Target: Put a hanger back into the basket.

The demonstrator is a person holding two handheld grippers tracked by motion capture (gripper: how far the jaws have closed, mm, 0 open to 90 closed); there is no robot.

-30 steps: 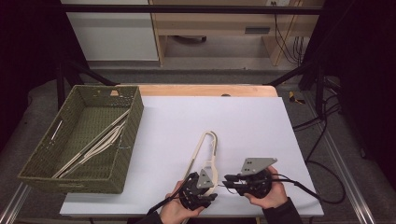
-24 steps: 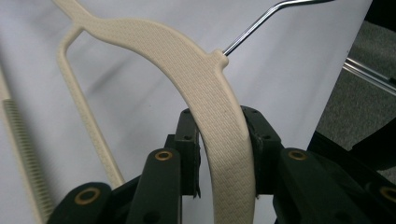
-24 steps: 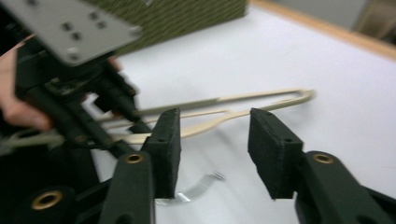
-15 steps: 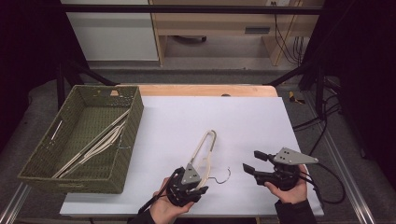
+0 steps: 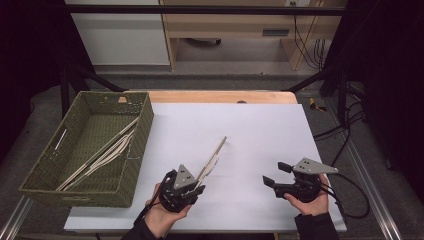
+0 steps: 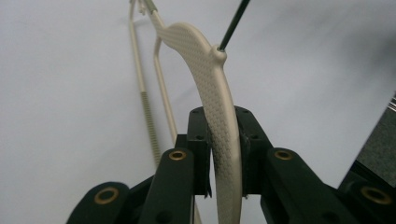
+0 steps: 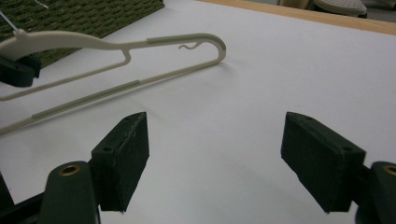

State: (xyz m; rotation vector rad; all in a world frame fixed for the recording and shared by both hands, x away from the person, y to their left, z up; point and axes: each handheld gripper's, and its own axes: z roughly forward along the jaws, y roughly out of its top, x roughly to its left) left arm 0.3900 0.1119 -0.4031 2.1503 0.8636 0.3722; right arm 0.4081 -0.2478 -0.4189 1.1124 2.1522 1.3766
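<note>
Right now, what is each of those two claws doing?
Left gripper: jaws have just closed on the cream hanger.
Right gripper: jaws have just opened, nothing between them.

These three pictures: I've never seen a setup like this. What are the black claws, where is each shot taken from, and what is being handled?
A person stands at a white table, holding a two-jaw gripper in each hand. The high view looks down from above; each gripper view comes from a camera riding on that gripper. The left gripper is clamped on a cream hanger, lifted at that end, its far end resting on the table. The right gripper holds nothing; its jaws, just opened, stand wide apart. At the left sits a green woven basket with more hangers inside.
</note>
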